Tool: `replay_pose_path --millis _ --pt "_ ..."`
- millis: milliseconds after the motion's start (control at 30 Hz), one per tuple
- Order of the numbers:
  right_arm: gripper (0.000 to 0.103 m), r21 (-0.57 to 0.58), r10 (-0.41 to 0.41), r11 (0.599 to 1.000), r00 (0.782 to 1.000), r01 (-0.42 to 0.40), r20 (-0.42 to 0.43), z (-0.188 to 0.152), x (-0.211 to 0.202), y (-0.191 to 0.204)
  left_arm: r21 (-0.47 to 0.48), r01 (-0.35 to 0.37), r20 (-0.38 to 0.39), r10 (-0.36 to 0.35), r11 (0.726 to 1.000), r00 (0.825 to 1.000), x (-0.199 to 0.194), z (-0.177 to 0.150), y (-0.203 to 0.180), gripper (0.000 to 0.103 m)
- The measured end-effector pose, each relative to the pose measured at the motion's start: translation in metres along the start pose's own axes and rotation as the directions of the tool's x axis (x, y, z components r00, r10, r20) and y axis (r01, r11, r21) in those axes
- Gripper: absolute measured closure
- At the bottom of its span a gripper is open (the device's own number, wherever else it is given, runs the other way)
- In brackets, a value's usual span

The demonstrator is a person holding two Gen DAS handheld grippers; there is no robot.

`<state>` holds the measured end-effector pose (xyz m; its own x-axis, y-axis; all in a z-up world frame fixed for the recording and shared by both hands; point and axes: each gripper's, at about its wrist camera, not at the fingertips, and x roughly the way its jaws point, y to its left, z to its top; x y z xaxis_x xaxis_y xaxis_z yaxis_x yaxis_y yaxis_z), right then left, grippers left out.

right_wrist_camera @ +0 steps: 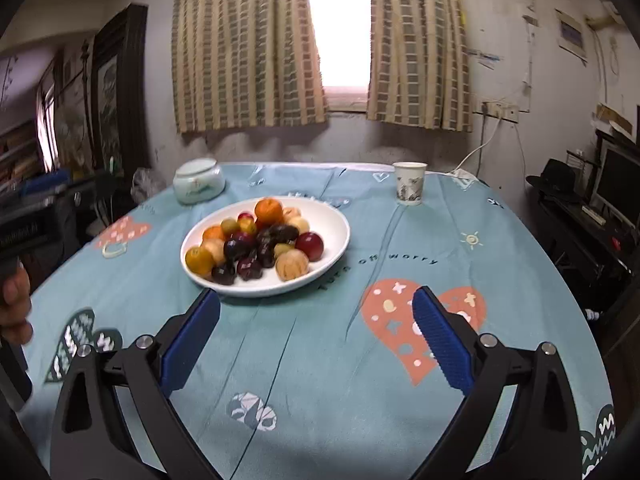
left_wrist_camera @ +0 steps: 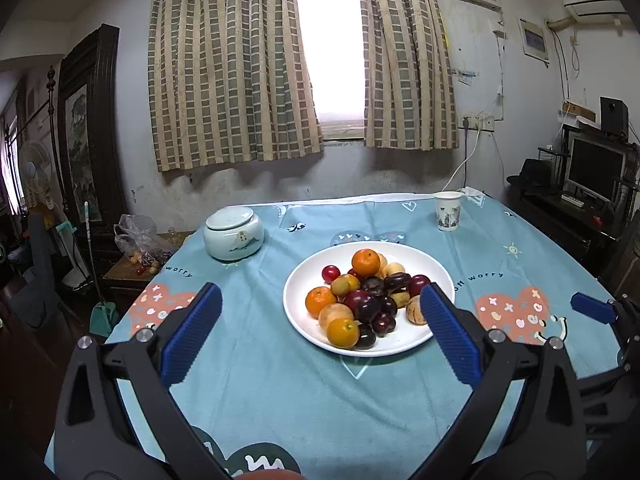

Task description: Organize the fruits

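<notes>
White porcelain is carrying the whole load: a wide plate point(left_wrist_camera: 404, 340) is sitting mid-frame in the left wrist view, just right of centre, and the fruits point(left_wrist_camera: 366, 300) are lying heaped on it in one mixed pile. Oranges, dark plums, red ones and pale tan pieces are touching and overlapping, with no grouping by kind showing. No loose fruit is showing on the teal cloth of the table point(left_wrist_camera: 260, 380).

That is leaving the stage open to two readings. Either the fruits are sitting gathered on the plate as the task wants them, or they are waiting there as a jumble to be sorted out; the pictures are not settling which.

The left tool point(left_wrist_camera: 320, 312) is hanging low at the bottom of its frame with its blue pads wide apart and nothing between them, the plate lying just beyond the tips. The right tool point(right_wrist_camera: 316, 316) is standing likewise spread and empty in its own view, with the plate up and to the left of centre.

A lidded ceramic jar point(left_wrist_camera: 233, 233) is resting at the left of the plate toward the far edge, and a paper cup point(left_wrist_camera: 447, 211) is standing at the upper right, both well apart from the fruit.
</notes>
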<state>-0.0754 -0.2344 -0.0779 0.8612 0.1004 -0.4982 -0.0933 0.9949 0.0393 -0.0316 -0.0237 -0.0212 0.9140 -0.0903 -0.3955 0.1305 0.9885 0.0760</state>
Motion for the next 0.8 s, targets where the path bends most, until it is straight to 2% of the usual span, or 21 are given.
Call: replay_pose_path --millis 433,800 --pt "0.005 -0.107 -0.039 0.993 0.999 0.040 0.010 -0.001 0.001 0.036 0.001 0.014 -0.003 -0.014 1.000 1.000 -0.001 -0.001 0.002 0.002" --pt "0.005 -0.126 -0.036 0.991 0.999 0.034 -0.016 -0.002 0.006 0.041 -0.009 0.017 -0.008 -0.017 1.000 1.000 0.002 0.000 0.005 0.002"
